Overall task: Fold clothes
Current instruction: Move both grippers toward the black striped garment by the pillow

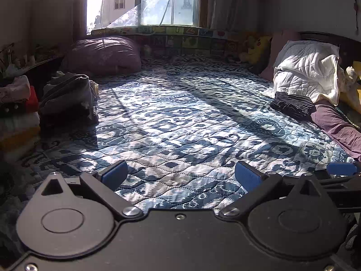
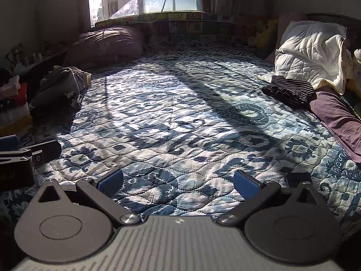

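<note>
A dark striped garment (image 1: 293,106) (image 2: 290,92) lies crumpled at the right side of the bed, beside a white quilt. A heap of grey clothes (image 1: 67,94) (image 2: 58,88) sits at the left. Further left stands a stack of folded clothes (image 1: 18,113) (image 2: 13,106). My left gripper (image 1: 180,176) is open low over the blue patterned bedspread (image 1: 180,117), with nothing between its blue pads. My right gripper (image 2: 178,181) is open too and holds nothing. In the right wrist view the left gripper shows at the left edge; a blue pad of the right gripper shows at the right edge of the left wrist view.
A white quilt (image 1: 306,70) and a purple sheet (image 1: 338,126) lie along the right. A purple cushion (image 1: 103,54) rests under the window (image 1: 144,2). Yellow plush toys (image 1: 259,47) sit at the far right corner. Sunlight falls across the middle of the bedspread (image 2: 176,117).
</note>
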{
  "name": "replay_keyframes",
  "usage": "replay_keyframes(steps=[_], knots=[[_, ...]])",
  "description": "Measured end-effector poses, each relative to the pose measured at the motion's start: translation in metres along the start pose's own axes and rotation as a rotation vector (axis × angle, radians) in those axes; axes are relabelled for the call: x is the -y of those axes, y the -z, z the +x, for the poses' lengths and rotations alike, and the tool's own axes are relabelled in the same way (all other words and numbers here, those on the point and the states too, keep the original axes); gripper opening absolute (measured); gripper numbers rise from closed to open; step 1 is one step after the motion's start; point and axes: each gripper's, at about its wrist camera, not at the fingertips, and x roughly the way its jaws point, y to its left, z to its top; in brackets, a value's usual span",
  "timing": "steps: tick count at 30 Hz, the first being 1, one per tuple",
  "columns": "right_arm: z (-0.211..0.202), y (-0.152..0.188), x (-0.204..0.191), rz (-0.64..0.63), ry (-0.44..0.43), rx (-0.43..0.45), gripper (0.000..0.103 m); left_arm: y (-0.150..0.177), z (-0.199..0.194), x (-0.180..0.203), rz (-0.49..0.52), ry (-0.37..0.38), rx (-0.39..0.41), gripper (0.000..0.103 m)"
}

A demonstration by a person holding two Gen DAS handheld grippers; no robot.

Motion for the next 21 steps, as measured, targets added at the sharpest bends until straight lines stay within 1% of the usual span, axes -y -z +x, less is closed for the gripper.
replay_keyframes(steps=[6, 11, 17, 21], knots=[[0.015, -0.001, 0.008, 0.007, -0.004, -0.009, 0.103, -0.005, 0.013, 0.005, -0.018, 0.025, 0.012, 0.103], [0.034, 0.000, 0.025, 0.032, -0.009, -0.023, 0.103, -0.008, 0.036, 0.022, 0.011, 0.023, 0.009, 0.103], [0.064, -0.001, 0.057, 0.075, -0.004, -0.046, 0.103, -0.021, 0.083, 0.050, 0.049, 0.046, -0.046, 0.103], [0.085, -0.007, 0.096, 0.146, 0.019, -0.011, 0.103, -0.035, 0.116, 0.078, 0.088, 0.083, -0.065, 0.103]])
